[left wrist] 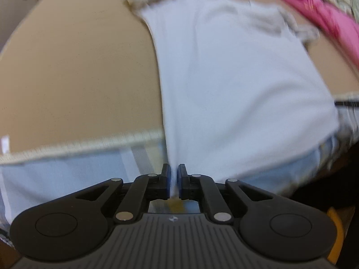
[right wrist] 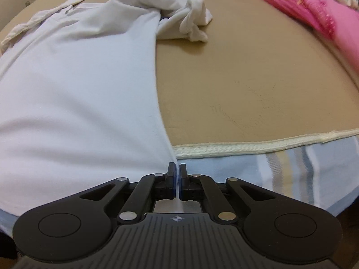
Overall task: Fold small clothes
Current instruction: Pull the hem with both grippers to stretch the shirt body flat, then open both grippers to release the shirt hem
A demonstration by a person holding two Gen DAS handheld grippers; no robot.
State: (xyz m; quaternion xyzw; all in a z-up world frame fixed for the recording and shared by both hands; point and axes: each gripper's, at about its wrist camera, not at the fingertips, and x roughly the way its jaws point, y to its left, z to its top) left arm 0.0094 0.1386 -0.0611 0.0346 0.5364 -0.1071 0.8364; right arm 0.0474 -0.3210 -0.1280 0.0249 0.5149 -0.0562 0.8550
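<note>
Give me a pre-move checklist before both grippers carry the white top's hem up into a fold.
1. Left gripper shut on the hem of the white top: ok, cloth sits between the pads.
2. Right gripper shut on the other hem corner: ok, though only a thin edge is caught.
3. Body of the top flat on the tan surface: ok.
4. Sleeves laid flat: not ok, the bunched sleeve is crumpled.
5. Pink fabric apart from the top: ok.
6. Hem taut between the grippers: cannot tell, neither view shows the span.
</note>
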